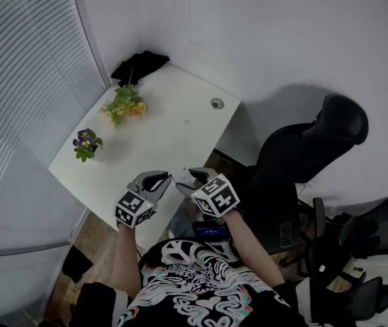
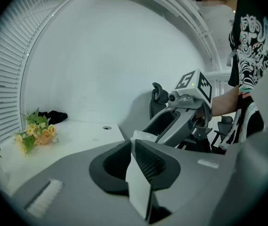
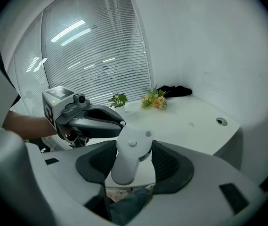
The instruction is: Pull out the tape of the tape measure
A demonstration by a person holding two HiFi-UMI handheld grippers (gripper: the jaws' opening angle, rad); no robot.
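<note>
Right hand-held gripper [image 3: 133, 146] clamps the white tape measure [image 3: 124, 168] just off the bench's [image 3: 190, 117] near edge. Left hand-held gripper [image 2: 133, 144] is pinched on the tape [image 2: 139, 185]. I'd grip firmly and draw the 2 straight apart, without twisting.

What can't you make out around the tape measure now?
Right gripper view: lower end of the tape measure, hidden behind the right gripper.
Left gripper view: markings on the tape, unreadable at this steep angle.
Head view: both too small between left gripper and right gripper.
</note>
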